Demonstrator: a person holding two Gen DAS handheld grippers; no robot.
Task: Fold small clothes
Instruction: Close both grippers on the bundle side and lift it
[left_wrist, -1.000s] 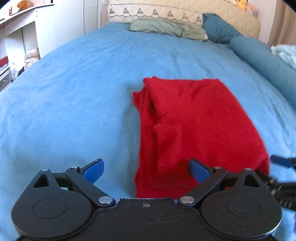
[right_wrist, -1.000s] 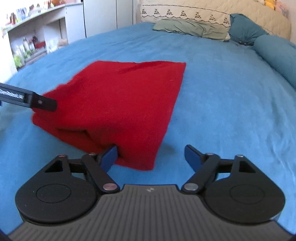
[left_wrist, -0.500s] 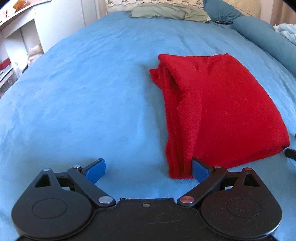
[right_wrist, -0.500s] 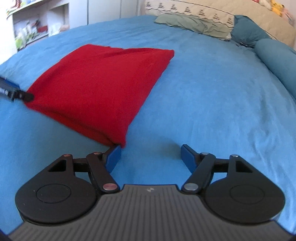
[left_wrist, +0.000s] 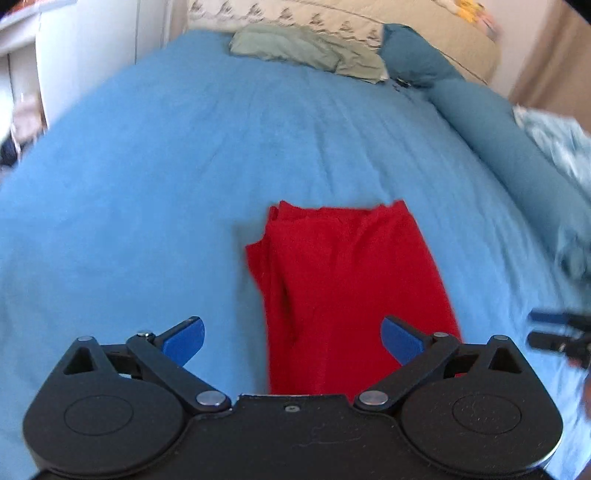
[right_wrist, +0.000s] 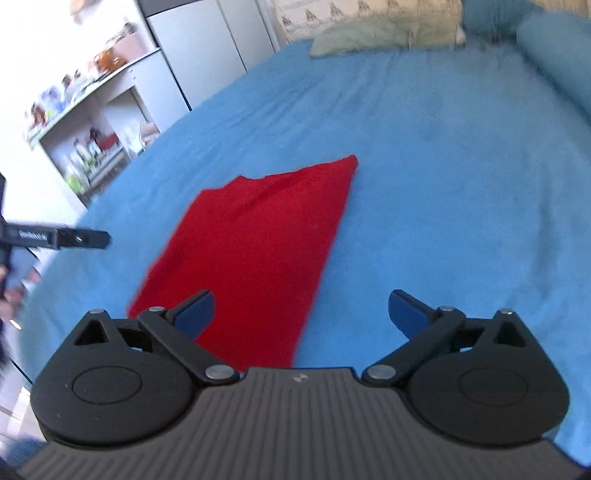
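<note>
A folded red garment (left_wrist: 351, 280) lies flat on the blue bed (left_wrist: 147, 184); it also shows in the right wrist view (right_wrist: 258, 251). My left gripper (left_wrist: 291, 338) is open and empty, held above the garment's near end. My right gripper (right_wrist: 301, 314) is open and empty, above the garment's near right corner. The right gripper's fingertips (left_wrist: 554, 328) show at the right edge of the left wrist view. The left gripper's finger (right_wrist: 74, 238) shows at the left of the right wrist view.
A green pillow (left_wrist: 306, 51), a teal cushion (left_wrist: 413, 55) and a teal bolster (left_wrist: 498, 136) lie at the head and right side of the bed. A light-blue blanket (left_wrist: 561, 147) lies far right. White shelves (right_wrist: 85, 122) stand left of the bed.
Both grippers have lifted up and back from the garment, which lies farther off and smaller in both views. Both stay open and empty.
</note>
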